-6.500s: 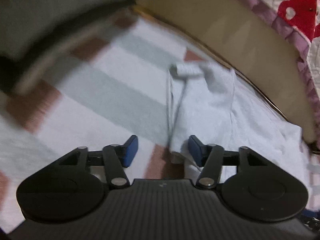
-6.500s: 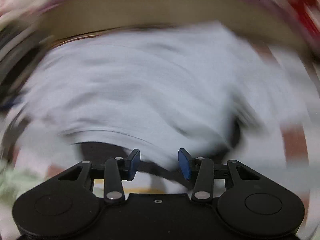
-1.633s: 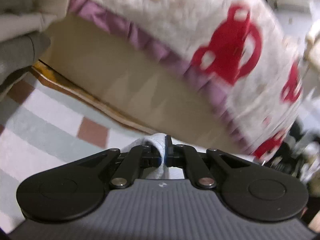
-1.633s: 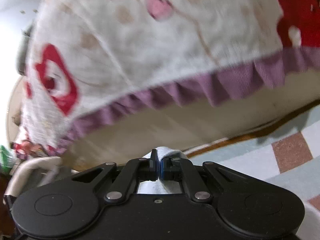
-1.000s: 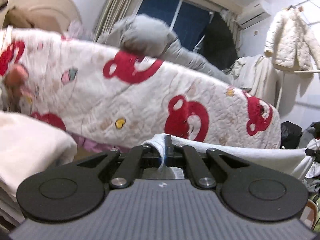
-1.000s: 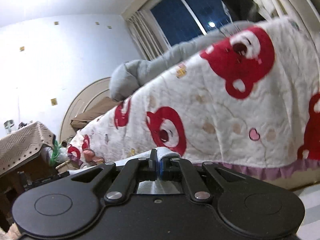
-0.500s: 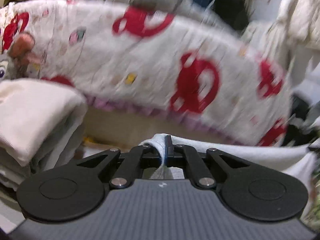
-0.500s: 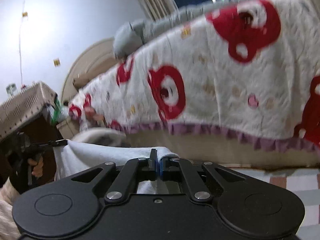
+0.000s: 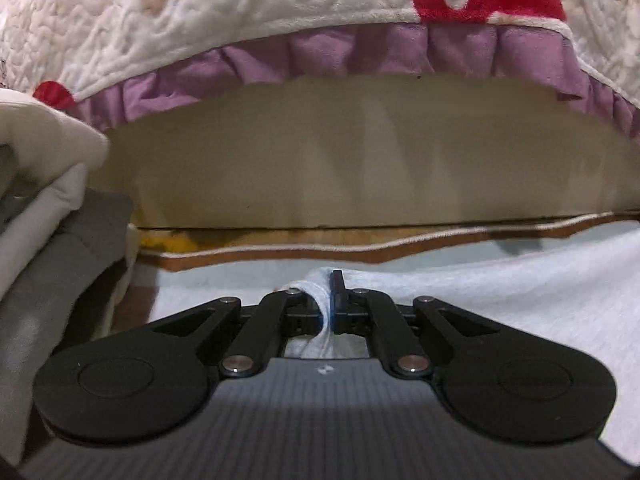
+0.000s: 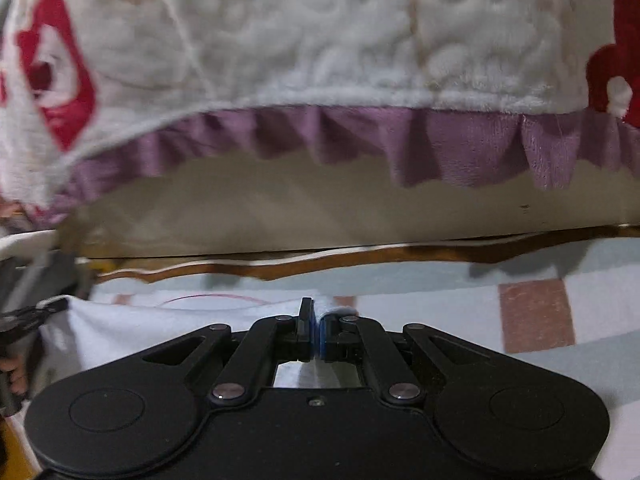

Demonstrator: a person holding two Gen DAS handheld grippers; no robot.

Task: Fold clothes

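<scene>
The left gripper (image 9: 330, 300) is seen from behind, its black jaws closed tight on a bunched fold of a pale blue garment (image 9: 500, 280). The rest of the garment is spread to the right over a checked mat (image 9: 224, 276). A stack of folded grey and cream clothes (image 9: 48, 208) is seen at the left edge. Behind, a beige bed base (image 9: 360, 168) is overhung by a white quilt with red shapes (image 9: 280, 8) edged with a purple frill (image 9: 360, 54).

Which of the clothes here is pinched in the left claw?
The pale blue garment spread on the checked mat; the cream and grey folded clothes sit stacked, untouched, at left.
</scene>
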